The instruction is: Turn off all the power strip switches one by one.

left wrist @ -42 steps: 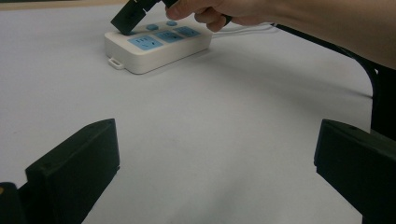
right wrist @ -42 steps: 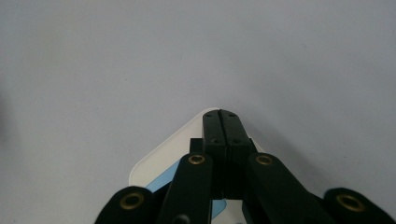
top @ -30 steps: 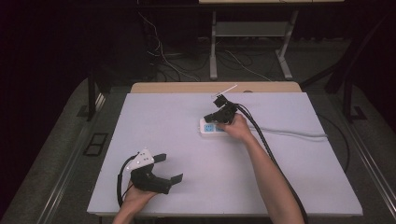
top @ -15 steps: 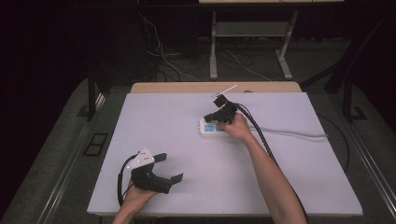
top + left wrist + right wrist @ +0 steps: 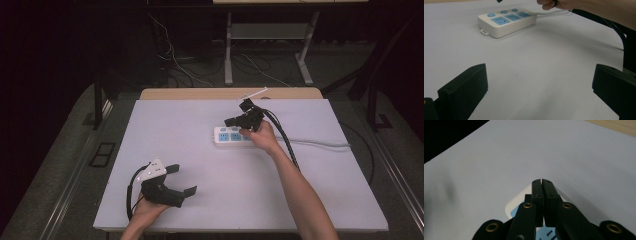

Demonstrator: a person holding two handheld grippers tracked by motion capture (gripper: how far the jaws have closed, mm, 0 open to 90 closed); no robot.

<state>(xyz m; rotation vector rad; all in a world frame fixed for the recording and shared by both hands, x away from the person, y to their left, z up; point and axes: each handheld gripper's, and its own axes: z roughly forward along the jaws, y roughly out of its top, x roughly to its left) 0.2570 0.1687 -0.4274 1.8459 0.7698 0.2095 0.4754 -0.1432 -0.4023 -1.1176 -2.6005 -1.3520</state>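
Observation:
A white power strip (image 5: 231,135) with blue sockets and blue buttons lies on the pale table (image 5: 200,150) right of centre; its white cord (image 5: 320,144) runs off to the right. My right gripper (image 5: 231,121) hovers just above the strip's left part with its jaws pressed together, nothing between them. In the right gripper view the shut right gripper (image 5: 541,181) points over the strip's end (image 5: 517,206). My left gripper (image 5: 182,179) rests near the front left of the table, jaws wide open and empty. The left gripper view shows the strip (image 5: 506,22) far ahead of the open jaws.
A black cable (image 5: 285,145) trails from my right gripper along the forearm. A wooden strip (image 5: 200,93) edges the table's far side. Beyond it, on the dark floor, stand metal table legs (image 5: 228,55) and loose wires (image 5: 175,65).

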